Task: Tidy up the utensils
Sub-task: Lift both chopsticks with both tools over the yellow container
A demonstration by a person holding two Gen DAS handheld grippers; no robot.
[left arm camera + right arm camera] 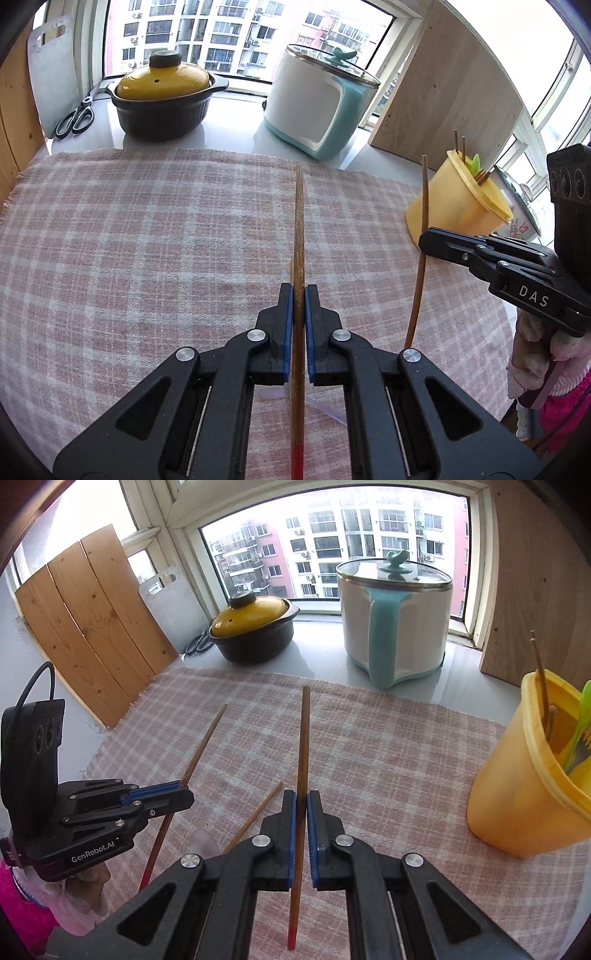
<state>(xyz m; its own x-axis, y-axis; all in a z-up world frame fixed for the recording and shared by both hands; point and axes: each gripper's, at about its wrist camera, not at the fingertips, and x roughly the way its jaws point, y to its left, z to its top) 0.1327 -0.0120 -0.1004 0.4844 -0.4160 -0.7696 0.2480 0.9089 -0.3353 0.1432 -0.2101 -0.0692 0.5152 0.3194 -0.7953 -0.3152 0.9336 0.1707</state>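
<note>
On cloth (388, 760) | third chopstick (255, 818) | right-wrist view only

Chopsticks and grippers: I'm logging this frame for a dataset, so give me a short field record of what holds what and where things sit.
left gripper: shut on a chopstick, red end toward the camera
right gripper: shut on a second chopstick
loose chopstick: lying on the plaid cloth between the two grippers
yellow cup: upright on the cloth, holds chopsticks and a green utensil
behind the cloth: yellow-lidded pot, white and teal cooker, scissors
</note>
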